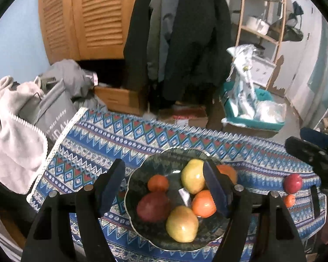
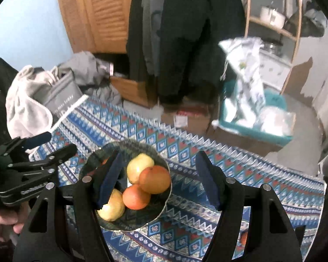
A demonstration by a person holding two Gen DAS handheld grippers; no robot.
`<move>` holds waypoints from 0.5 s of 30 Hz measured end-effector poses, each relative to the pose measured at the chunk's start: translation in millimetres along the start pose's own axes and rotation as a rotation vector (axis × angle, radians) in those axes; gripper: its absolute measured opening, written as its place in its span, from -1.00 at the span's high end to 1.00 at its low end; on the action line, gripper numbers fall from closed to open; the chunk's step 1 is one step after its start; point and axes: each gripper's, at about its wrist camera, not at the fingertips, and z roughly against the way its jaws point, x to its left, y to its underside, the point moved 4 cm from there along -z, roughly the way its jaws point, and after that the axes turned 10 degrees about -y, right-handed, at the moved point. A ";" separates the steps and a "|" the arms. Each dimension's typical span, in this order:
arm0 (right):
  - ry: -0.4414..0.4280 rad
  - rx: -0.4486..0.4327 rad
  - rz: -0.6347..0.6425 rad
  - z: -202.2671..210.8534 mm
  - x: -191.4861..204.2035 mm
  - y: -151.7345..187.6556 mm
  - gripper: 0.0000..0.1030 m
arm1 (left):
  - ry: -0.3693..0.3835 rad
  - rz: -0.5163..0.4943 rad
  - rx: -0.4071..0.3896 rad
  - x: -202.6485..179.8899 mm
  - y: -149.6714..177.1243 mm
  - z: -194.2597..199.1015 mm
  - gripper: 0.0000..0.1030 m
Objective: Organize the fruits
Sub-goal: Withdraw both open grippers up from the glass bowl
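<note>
Dark bowl [image 1: 142, 172] on patterned cloth [image 1: 94, 139] holds 6 fruits: 2 yellow apples [image 1: 182, 223], 1 red apple [image 1: 153, 206], 3 oranges [image 1: 204, 203]. 2 more fruits lie loose at right: red apple [image 1: 293, 182], small orange [image 1: 289, 200]. Left gripper [image 1: 164, 187] & right gripper [image 2: 158, 180]: jaws apart, nothing held.

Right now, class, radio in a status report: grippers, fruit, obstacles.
Both hand-held grippers open, empty. Bowl holds six fruits; red apple and small orange on cloth. Nothing in the way.
</note>
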 end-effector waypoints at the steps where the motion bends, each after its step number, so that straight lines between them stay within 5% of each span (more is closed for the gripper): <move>1: 0.005 -0.016 0.003 9.9 0.4 -1.5 -0.36 | 0.007 0.002 -0.007 -1.5 -1.7 4.5 -0.47; 15: 0.055 -0.194 -0.009 108.4 -14.0 -8.7 -0.45 | 0.091 -0.022 -0.156 -34.8 -23.3 70.3 -0.64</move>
